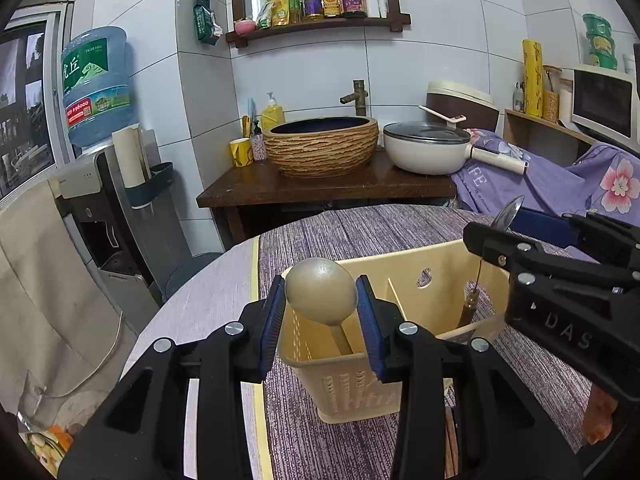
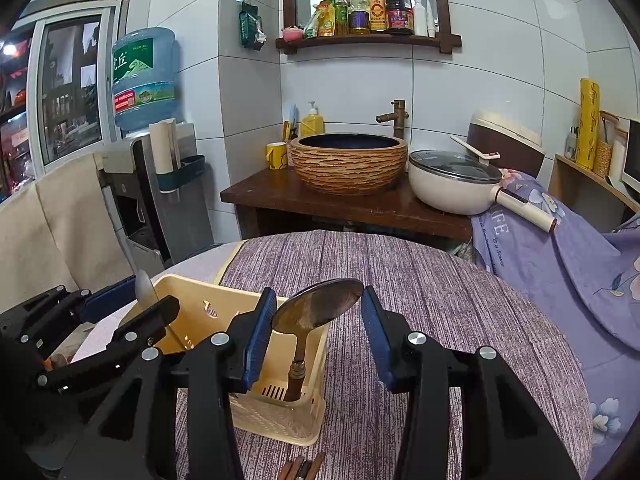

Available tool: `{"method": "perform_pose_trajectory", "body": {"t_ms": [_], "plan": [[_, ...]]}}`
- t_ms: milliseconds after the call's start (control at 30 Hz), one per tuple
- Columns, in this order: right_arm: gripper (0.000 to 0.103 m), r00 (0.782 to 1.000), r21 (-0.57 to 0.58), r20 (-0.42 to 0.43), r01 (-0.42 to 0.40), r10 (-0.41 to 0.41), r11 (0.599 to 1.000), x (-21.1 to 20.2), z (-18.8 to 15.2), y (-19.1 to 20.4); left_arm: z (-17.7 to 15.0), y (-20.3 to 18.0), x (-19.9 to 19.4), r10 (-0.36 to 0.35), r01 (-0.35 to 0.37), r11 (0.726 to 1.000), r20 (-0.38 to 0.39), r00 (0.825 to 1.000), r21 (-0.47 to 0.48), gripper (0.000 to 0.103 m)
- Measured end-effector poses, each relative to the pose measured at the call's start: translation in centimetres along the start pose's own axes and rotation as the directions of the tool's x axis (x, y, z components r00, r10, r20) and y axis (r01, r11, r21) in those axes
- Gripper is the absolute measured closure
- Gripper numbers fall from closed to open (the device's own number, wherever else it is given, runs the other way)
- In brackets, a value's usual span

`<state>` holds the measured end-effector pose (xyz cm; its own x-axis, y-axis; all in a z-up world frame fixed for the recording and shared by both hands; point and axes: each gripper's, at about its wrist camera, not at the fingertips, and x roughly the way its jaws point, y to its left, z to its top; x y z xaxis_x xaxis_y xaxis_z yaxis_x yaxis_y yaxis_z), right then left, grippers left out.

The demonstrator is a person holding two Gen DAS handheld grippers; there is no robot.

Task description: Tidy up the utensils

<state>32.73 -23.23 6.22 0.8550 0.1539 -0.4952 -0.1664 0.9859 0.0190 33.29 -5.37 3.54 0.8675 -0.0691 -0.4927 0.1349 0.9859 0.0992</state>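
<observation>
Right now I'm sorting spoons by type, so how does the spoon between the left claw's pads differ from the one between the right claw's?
The beige wooden-looking spoon has a matte, rounded, egg-like bowl; the shiny metal spoon has a flatter, reflective bowl.
The beige spoon's handle is plain and pale; the metal spoon's thin neck ends in a brown handle.
The beige spoon stands in the left compartment of the cream plastic utensil caddy, the metal spoon in the right.
Both stand bowl-up.
</observation>
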Motion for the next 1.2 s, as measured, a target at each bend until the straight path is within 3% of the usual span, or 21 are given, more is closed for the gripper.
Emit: {"method": "perform_pose_trajectory", "body": {"t_ms": [100,167,233,533,700,900,1033,1200], "plan": [[0.056,1.000,0.002,-0.001,-0.002,0.002,1.000,0.0,-0.1,-0.2,-0.3,0.0,-0.1,-0.007,0.007,1.000,0.003,1.000,0.000,0.064],[0.054,1.000,0.003,0.003,-0.004,0.004,1.000,-0.1,-0.1,-0.3,-0.4,0.0,-0.4,-0.005,0.005,1.000,0.011,1.000,0.003,0.050],[0.048,1.000,0.015,0.017,-0.022,0.021,1.000,-0.6,0.0,-0.5,-0.5,0.2,-1.0,-0.008,0.008,1.000,0.031,0.999,-0.002,0.043],[0.035,0.996,0.026,0.089,-0.019,0.017,0.999,-5.3,-0.2,-1.2,-2.7,1.8,-6.3,0.012,-0.011,1.000,0.103,0.995,-0.012,0.017],[0.033,1.000,0.035,0.004,-0.028,0.028,0.999,-7.2,-2.7,-1.6,-6.0,2.1,-10.1,-0.031,0.032,0.999,0.110,0.993,-0.009,0.014],[0.033,0.993,-0.012,-0.119,-0.018,0.016,1.000,-8.1,-7.8,-0.6,-11.3,-0.4,-13.1,-0.122,0.121,0.991,0.018,0.992,0.060,0.014],[0.033,0.987,-0.049,-0.161,0.012,-0.020,0.999,-8.4,-11.3,0.1,-14.5,-2.0,-14.0,-0.186,0.189,0.980,-0.060,0.981,0.063,0.014],[0.033,0.972,-0.008,-0.233,0.012,-0.014,1.000,-8.5,-14.8,-0.5,-17.7,-4.1,-14.3,-0.261,0.270,0.961,-0.124,0.957,0.067,0.016]]}}
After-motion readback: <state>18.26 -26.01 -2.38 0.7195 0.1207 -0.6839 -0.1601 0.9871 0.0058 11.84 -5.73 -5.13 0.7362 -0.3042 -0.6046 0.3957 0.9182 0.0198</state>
